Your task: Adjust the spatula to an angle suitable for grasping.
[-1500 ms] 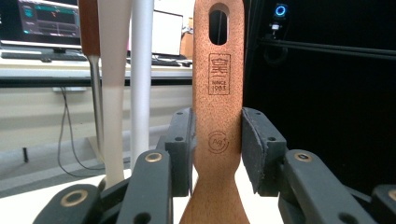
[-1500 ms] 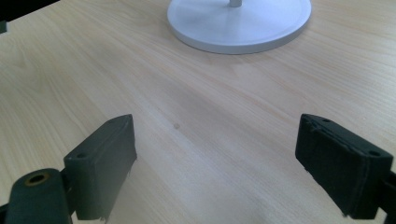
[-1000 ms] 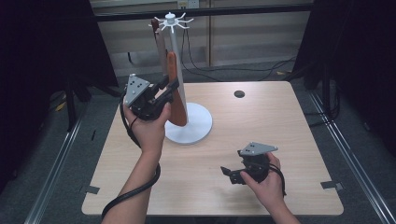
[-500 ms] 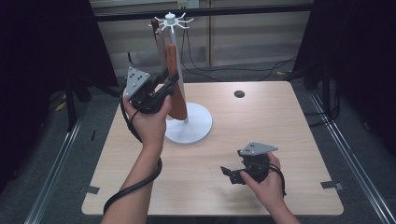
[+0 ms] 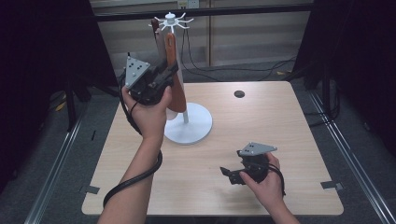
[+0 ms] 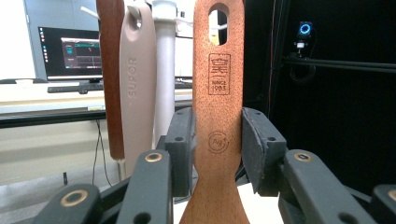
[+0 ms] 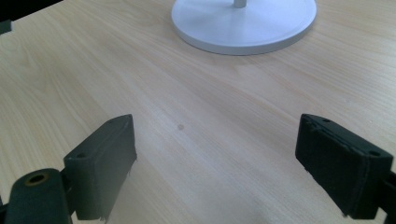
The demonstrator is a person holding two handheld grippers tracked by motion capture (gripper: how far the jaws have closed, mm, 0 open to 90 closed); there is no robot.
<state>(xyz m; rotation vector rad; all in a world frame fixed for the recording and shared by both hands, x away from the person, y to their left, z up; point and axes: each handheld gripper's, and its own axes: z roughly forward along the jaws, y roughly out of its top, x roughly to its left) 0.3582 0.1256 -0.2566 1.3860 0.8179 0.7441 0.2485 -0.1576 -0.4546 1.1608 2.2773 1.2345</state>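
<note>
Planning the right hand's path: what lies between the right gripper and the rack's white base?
Bare tabletop only, between the right gripper and the white base, in the right gripper view.

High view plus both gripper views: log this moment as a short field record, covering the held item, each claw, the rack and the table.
held item: orange-brown wooden spatula, upright, slotted handle end by a rack peg
left claw: shut on the spatula handle, raised beside the rack
right claw: open, nothing between the jaws, low over the table
rack: white stand with round base; two more utensils hang on it
table: light wood
</note>
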